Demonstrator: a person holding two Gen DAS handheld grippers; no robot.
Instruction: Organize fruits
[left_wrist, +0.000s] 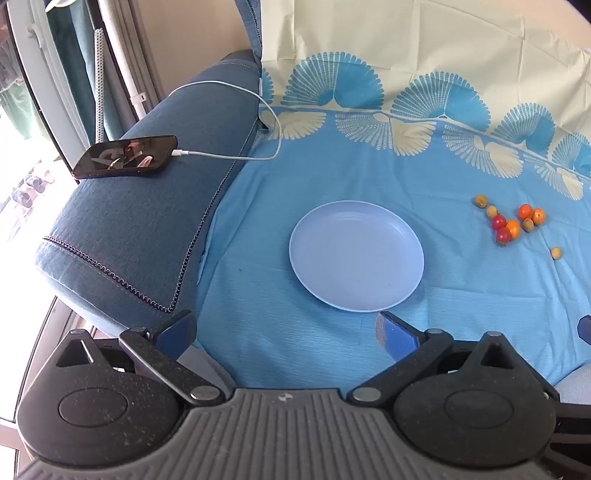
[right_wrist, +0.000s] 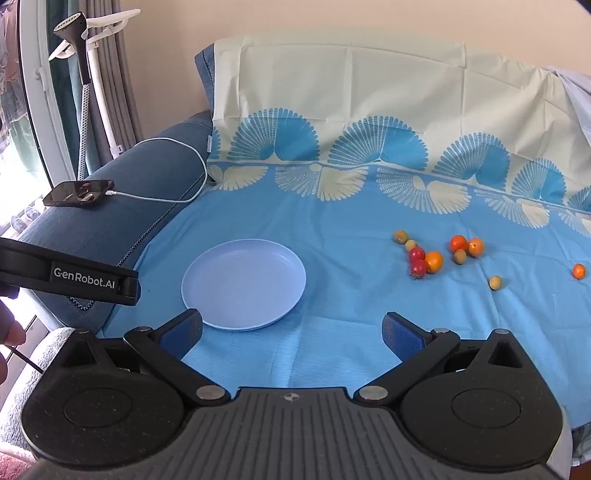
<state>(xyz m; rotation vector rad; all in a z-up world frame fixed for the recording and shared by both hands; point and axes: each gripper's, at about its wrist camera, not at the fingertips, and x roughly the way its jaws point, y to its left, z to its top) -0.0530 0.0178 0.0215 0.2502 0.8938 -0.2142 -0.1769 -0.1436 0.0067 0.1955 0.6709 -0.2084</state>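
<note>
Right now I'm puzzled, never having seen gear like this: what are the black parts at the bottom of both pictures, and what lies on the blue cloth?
Each picture comes from a camera on a hand-held gripper, looking along its jaws. The left gripper and right gripper are open and hold nothing. On the blue cloth sits an empty pale blue plate. To its right lie small red, orange and yellowish fruits, loose on the cloth. A phone on a white cable rests on the sofa arm.
</note>
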